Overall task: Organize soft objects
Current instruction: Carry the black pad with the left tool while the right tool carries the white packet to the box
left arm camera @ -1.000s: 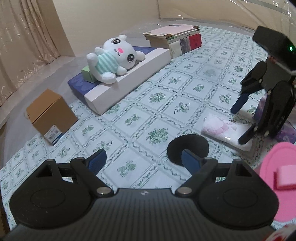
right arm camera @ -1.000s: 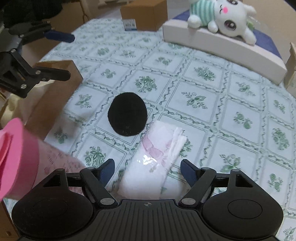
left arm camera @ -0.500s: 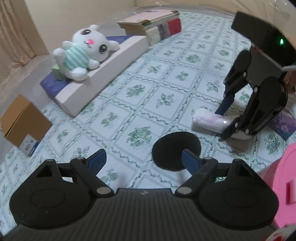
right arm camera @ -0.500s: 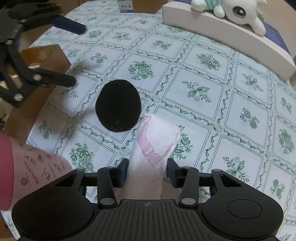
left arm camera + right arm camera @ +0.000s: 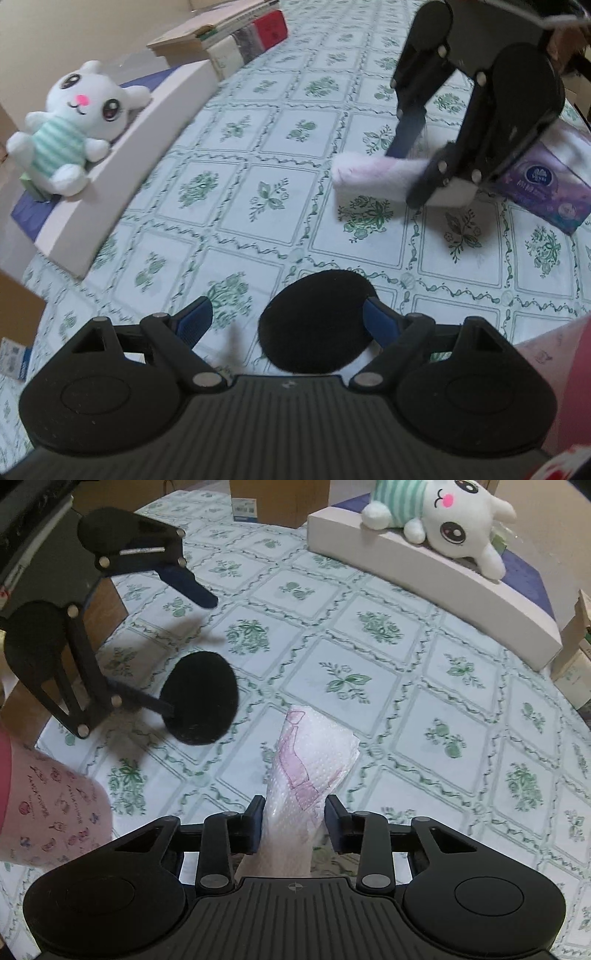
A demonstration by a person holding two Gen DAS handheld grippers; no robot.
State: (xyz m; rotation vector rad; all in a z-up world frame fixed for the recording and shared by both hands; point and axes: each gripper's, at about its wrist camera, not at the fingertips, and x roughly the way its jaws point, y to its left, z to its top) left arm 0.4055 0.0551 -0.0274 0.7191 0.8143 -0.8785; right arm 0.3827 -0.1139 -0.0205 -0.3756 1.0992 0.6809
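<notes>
My right gripper (image 5: 292,823) is shut on a white and pink tissue pack (image 5: 306,771) and holds it above the patterned tablecloth; the pack also shows in the left wrist view (image 5: 373,173), clamped in the right gripper (image 5: 413,173). My left gripper (image 5: 286,319) is open and low over a round black pad (image 5: 314,317), whose right part lies between the fingers. In the right wrist view the left gripper (image 5: 186,653) reaches the black pad (image 5: 201,698) with one finger at its edge. A white plush bunny (image 5: 70,125) lies on a white box (image 5: 122,162).
A purple tissue box (image 5: 546,184) sits at the right. A pink container (image 5: 48,805) stands near both grippers. Stacked books (image 5: 229,40) lie at the back, and a cardboard box (image 5: 277,498) behind the white box. A brown box (image 5: 107,602) sits under the left gripper.
My right gripper has lifted the tissue pack off the cloth. My left gripper has moved forward and down, so the black pad now lies partly between its fingers.
</notes>
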